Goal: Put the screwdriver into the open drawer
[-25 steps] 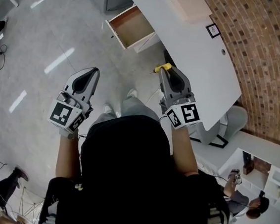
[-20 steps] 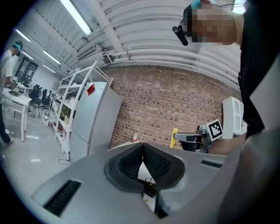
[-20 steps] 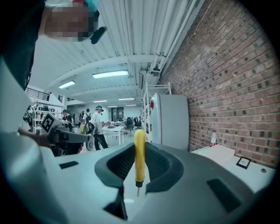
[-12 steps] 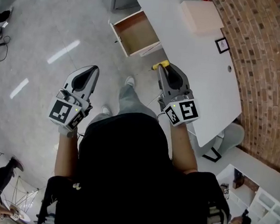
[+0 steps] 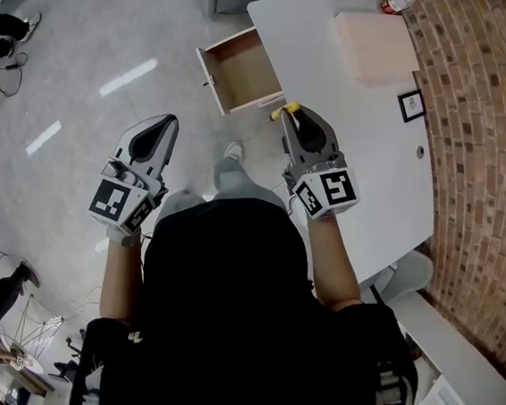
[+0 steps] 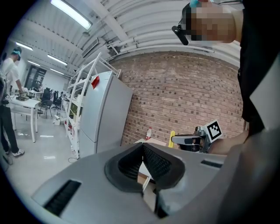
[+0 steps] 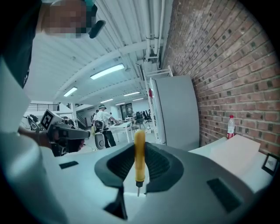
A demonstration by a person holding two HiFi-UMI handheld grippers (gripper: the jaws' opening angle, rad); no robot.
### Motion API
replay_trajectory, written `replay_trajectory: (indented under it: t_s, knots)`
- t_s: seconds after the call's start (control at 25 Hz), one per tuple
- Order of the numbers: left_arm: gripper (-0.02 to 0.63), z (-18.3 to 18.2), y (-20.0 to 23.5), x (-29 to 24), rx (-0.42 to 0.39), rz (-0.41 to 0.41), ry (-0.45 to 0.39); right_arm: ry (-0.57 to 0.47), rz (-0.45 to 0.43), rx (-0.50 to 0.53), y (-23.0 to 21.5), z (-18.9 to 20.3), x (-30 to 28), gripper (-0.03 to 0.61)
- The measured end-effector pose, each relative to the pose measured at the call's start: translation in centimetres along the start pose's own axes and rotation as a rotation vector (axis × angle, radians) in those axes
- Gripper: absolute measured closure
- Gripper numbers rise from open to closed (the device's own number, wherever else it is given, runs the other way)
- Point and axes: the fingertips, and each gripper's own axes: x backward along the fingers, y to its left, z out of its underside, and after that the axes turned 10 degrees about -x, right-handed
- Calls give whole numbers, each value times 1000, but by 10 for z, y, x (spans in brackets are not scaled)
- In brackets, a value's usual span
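Note:
The wooden drawer (image 5: 241, 70) stands pulled out from the white table (image 5: 374, 165), and nothing shows inside it. My right gripper (image 5: 288, 122) is shut on the yellow-handled screwdriver (image 5: 285, 111), just short of the drawer's near right corner. In the right gripper view the screwdriver (image 7: 139, 154) stands upright between the pads, metal tip down. My left gripper (image 5: 166, 125) hangs over the floor left of the drawer, shut with nothing in it. The left gripper view shows its pads (image 6: 151, 159) meeting at the tip, and the right gripper (image 6: 189, 140) beyond them with the screwdriver (image 6: 172, 137).
A beige box (image 5: 375, 45), a small bottle (image 5: 401, 0) and a square marker tag (image 5: 411, 104) sit on the table. A brick wall (image 5: 494, 133) runs along the right. A grey cabinet (image 6: 103, 114) stands past the drawer. People work at desks (image 7: 104, 120) further off.
The drawer and table now lie closer to my right gripper, which still carries the screwdriver. The left gripper keeps its place beside the body.

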Motion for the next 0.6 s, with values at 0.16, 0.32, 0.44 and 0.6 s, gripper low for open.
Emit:
replay_trajectory:
  t_s: [0.16,0.32,0.44,0.6]
  knots:
    - [609,7,1,-19,-7,-53,43,46,-52,-18,-24,11,-24,500]
    - [609,24,10,-25,-15,-103,97,90,-78,-44,-39,28,-50,500]
    - [609,30,22,-24,17,-136,124,126,-90,-47,-43,41,-71,500]
    - [609,39,43,-20,46,-174,136,186,-98,-48,-46,62,-100,500]
